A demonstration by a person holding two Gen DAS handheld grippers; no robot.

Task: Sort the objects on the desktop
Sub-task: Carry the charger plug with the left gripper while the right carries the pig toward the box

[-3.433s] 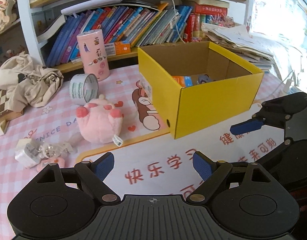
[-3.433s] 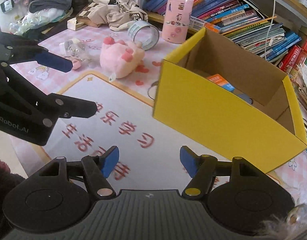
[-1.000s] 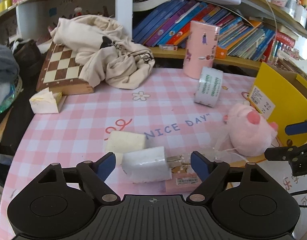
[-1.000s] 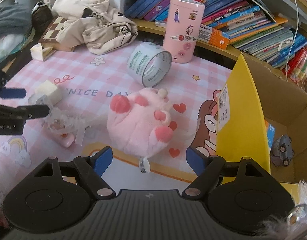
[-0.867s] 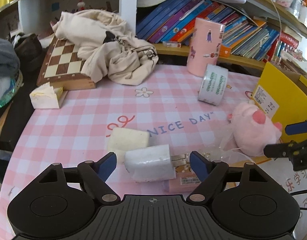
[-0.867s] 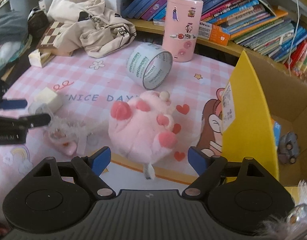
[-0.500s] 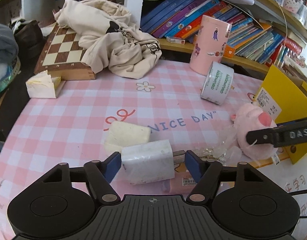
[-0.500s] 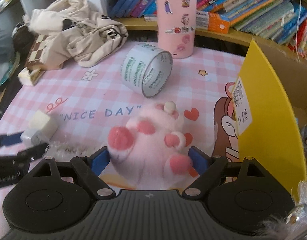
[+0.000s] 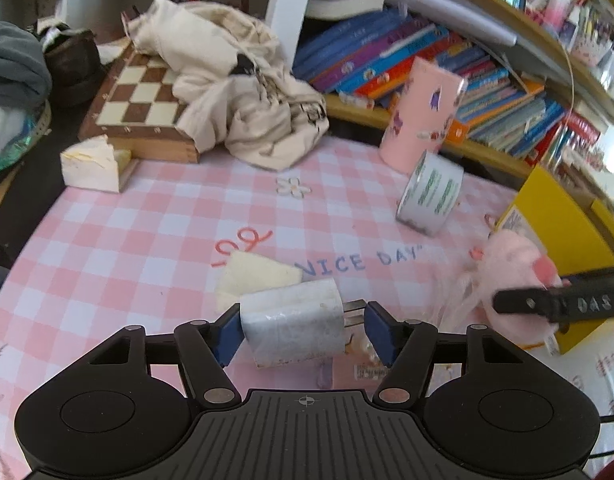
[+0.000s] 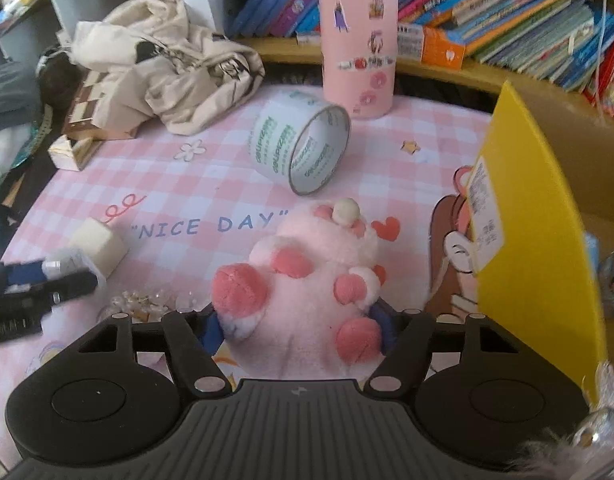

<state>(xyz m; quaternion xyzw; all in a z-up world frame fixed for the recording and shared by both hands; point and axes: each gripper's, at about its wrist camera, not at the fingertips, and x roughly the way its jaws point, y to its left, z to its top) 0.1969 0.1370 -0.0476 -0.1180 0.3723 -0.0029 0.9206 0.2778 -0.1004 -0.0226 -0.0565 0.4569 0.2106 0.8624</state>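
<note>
On the pink checked mat lies a white charger plug [image 9: 291, 320], and my left gripper [image 9: 303, 332] has it between its closing jaws. One blue pad touches its body and the other meets its prongs. In the right wrist view, the left gripper's fingers [image 10: 35, 288] show at the left edge. My right gripper [image 10: 297, 330] is closing on a pink plush toy [image 10: 315, 264]; both pads press into its fur and are partly hidden by it. A right finger [image 9: 559, 306] crosses the plush [image 9: 515, 264] in the left wrist view. The yellow box [image 10: 523, 240] stands just right of the plush.
A tape roll [image 10: 303, 152] and a pink canister [image 10: 357, 40] stand behind the plush. A cream block [image 9: 255, 276] touches the charger. A clear bag of beads [image 10: 147, 300] lies between the grippers. A chessboard [image 9: 143, 100], crumpled cloth [image 9: 235, 92] and bookshelves fill the back.
My left jaws have narrowed onto the charger. My right gripper has moved forward over the plush, and its jaws have come in against it.
</note>
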